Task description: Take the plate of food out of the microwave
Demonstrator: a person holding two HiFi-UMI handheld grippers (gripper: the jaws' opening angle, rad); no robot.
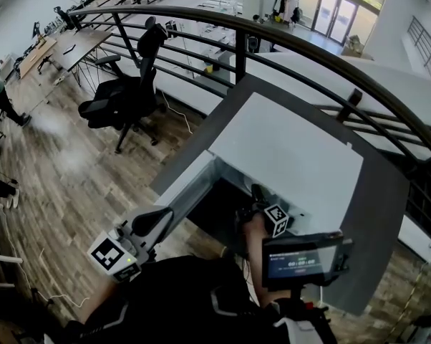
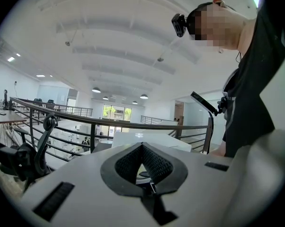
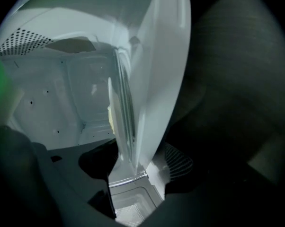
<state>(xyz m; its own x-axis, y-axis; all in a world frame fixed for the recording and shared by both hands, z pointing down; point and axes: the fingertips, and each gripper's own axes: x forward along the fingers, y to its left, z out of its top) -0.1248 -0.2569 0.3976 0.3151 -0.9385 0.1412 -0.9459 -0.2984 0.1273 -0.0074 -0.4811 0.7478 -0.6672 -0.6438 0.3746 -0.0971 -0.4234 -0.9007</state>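
Inside the microwave [image 1: 287,156], the right tool [image 3: 138,174] clenches the plate [image 3: 152,79] by its rim; the left tool [image 2: 142,148] is closed, empty.

Black top [image 1: 194,292], white left gripper [image 2: 141,144]

the microwave [image 1: 287,156] at centre is white, the table [image 1: 384,206] dark grey, the chair [image 1: 122,99] upper left black, the floor [image 1: 51,170] brown planks, the plate [image 3: 156,79] white.

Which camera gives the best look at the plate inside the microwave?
The right gripper view: the plate fills it edge-on, its rim between the jaws, yellowish food on it. The head view shows only the microwave and right gripper reaching in. The left gripper view misses it.
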